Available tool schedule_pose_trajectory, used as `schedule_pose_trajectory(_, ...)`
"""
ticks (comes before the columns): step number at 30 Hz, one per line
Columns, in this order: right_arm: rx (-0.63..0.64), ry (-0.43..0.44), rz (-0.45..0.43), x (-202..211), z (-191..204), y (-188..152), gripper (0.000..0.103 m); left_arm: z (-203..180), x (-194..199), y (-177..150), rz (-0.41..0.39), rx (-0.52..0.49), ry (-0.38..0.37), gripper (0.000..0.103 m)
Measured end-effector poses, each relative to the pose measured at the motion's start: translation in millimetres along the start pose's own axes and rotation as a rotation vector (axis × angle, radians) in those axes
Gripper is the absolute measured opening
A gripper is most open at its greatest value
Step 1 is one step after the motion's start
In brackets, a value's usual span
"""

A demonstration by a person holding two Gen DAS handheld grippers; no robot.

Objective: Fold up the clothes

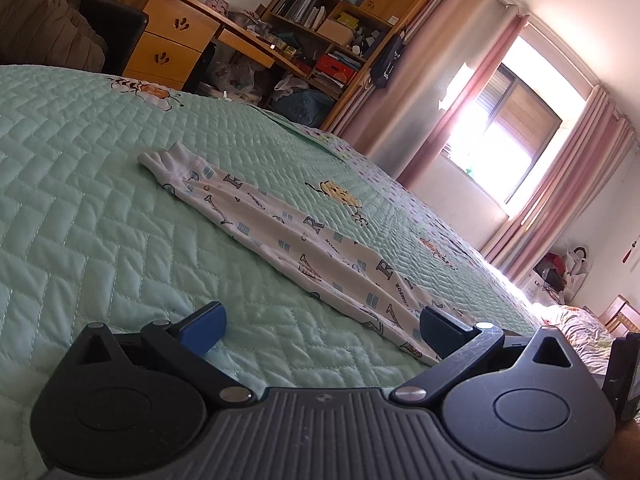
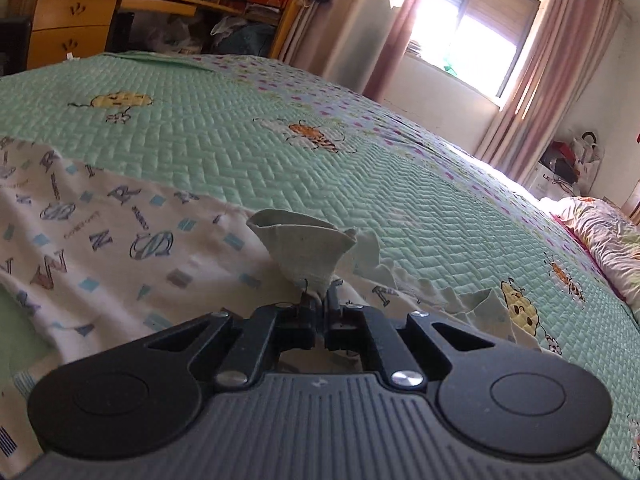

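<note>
Trousers stretch lengthwise across bed, left gripper spread, right gripper pinching their hem.

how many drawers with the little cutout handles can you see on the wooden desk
2. The upper drawer sits just under the desk top, at its left end; the lower drawer is directly below it. The bed hides anything lower down.

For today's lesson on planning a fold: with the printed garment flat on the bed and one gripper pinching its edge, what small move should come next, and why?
Probably close the left gripper on the near edge of the garment. It is open just above the quilt, holding nothing, while the right gripper is shut on a pinch of cloth. Two grips would let the fold lift evenly.
</note>
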State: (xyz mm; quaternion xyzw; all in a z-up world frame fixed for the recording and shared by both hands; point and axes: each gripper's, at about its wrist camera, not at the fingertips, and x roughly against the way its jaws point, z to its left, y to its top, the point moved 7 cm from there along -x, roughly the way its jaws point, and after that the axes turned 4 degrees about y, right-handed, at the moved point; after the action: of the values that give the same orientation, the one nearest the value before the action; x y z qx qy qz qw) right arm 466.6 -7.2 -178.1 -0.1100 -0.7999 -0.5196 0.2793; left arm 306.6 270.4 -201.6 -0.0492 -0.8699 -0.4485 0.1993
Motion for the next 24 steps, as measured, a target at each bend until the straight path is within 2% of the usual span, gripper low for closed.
schedule_pose_trajectory(1, 0.014, 0.009, 0.011, -1, 3, -3, 0.020, 0, 0, 0, 0.000, 0.000, 0.000, 0.102)
schedule_pose_trajectory(2, 0.029, 0.018, 0.021, -2, 6, -5, 0.023, 0, 0, 0, 0.000, 0.000, 0.000, 0.102)
schedule_pose_trajectory(6, 0.120, 0.008, 0.009, 4, 22, -6, 0.027, 2, 0, -1, -0.001, -0.001, 0.000, 0.102)
schedule_pose_trajectory(9, 0.160, 0.043, -0.026, 19, 31, -8, 0.039, 1, 0, -2, 0.000, -0.001, 0.000, 0.102)
schedule_pose_trajectory(12, 0.209, 0.111, -0.083, 42, 45, -11, 0.049, 2, 0, -2, -0.001, -0.001, 0.000, 0.102)
schedule_pose_trajectory(13, 0.203, 0.159, -0.102, 53, 48, -11, 0.050, 1, 0, -2, -0.001, -0.001, -0.001, 0.102)
schedule_pose_trajectory(15, 0.145, 0.254, -0.137, 70, 45, -10, 0.051, 2, 0, -2, -0.001, -0.001, -0.001, 0.102)
schedule_pose_trajectory(16, 0.107, 0.266, -0.161, 77, 40, -8, 0.051, 2, 0, -2, -0.001, -0.001, -0.001, 0.102)
schedule_pose_trajectory(20, -0.033, 0.106, -0.220, 64, 2, 17, 0.057, 2, 0, -2, -0.001, -0.001, -0.001, 0.102)
schedule_pose_trajectory(21, -0.076, 0.085, -0.203, 54, -7, 21, 0.059, 3, 0, -2, -0.001, -0.002, 0.000, 0.102)
schedule_pose_trajectory(22, -0.103, 0.085, -0.152, 40, -11, 21, 0.059, 2, 0, -2, 0.000, -0.002, 0.000, 0.102)
schedule_pose_trajectory(24, -0.109, 0.113, -0.007, 9, -7, 14, 0.059, 2, 0, -2, 0.000, -0.002, 0.000, 0.102)
